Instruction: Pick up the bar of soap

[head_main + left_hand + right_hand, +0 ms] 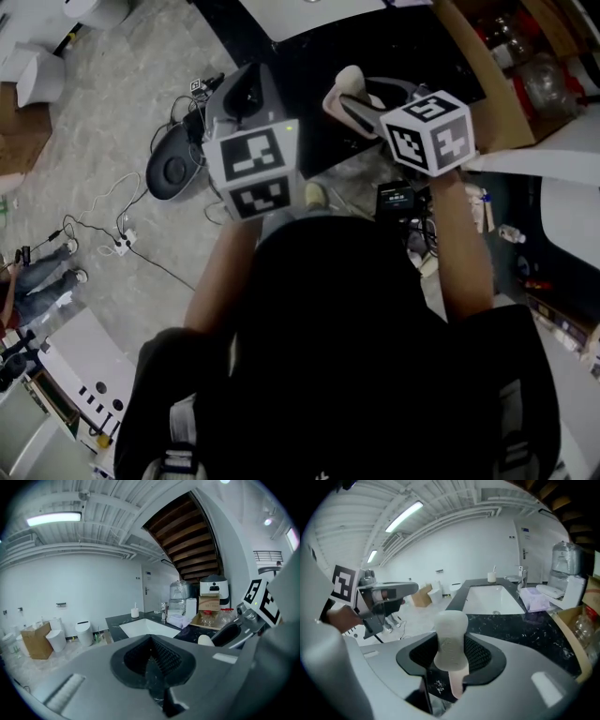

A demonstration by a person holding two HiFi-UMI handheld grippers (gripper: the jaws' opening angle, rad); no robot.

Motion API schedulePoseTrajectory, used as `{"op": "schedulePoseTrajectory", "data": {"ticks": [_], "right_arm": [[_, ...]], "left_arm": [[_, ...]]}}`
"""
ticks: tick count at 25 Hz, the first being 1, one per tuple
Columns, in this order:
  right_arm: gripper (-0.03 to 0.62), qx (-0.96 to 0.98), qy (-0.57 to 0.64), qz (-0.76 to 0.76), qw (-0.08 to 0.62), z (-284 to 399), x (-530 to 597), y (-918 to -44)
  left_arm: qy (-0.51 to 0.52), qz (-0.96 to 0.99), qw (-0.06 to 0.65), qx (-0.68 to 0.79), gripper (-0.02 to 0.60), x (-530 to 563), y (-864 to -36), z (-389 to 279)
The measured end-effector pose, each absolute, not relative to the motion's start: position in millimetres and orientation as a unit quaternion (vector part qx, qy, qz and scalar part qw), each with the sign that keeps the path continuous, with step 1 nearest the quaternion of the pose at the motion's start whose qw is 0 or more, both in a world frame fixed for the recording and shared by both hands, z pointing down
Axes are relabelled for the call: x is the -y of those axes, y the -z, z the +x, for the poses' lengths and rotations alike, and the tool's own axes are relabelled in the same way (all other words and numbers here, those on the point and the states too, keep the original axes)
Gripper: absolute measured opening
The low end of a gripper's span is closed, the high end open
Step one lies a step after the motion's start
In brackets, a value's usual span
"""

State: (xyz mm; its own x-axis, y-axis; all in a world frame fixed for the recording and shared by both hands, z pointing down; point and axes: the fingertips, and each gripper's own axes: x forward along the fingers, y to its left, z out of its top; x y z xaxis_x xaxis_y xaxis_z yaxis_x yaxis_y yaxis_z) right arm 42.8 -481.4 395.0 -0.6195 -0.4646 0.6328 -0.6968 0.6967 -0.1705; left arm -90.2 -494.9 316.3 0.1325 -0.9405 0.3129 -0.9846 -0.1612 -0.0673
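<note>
The bar of soap is a cream-white oblong bar, standing upright between the dark ribbed pads of my right gripper, which is shut on it above the black counter. In the head view the soap sticks out ahead of the right gripper and its marker cube. My left gripper has its pads closed together with nothing between them. In the head view the left gripper is held level with the right one, to its left. From the left gripper view the soap shows at the right.
A white sink is set in the black counter, with a tap, a cup and a folded cloth around it. A cardboard box of jars stands at the right. Cables and a power strip lie on the floor.
</note>
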Motion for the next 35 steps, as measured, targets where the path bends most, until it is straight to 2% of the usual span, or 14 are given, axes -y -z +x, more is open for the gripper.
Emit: {"op": "schedulePoseTrajectory", "data": {"ticks": [8, 16, 26, 35], "right_arm": [[0.195, 0.884, -0.192, 0.381, 0.194, 25, 458, -349], [0.195, 0.881, -0.177, 0.404, 0.168, 2, 410, -332], [0.193, 0.887, -0.143, 0.429, 0.091, -22, 340, -295], [0.193, 0.886, -0.110, 0.448, 0.054, -35, 267, -272]], "left_arm": [[-0.133, 0.755, 0.075, 0.638, -0.005, 459, -308, -109], [-0.131, 0.755, 0.076, 0.638, -0.005, 407, -303, -135], [-0.133, 0.758, 0.078, 0.633, -0.005, 334, -306, -160], [-0.125, 0.761, 0.069, 0.632, -0.005, 265, -298, -176]]}}
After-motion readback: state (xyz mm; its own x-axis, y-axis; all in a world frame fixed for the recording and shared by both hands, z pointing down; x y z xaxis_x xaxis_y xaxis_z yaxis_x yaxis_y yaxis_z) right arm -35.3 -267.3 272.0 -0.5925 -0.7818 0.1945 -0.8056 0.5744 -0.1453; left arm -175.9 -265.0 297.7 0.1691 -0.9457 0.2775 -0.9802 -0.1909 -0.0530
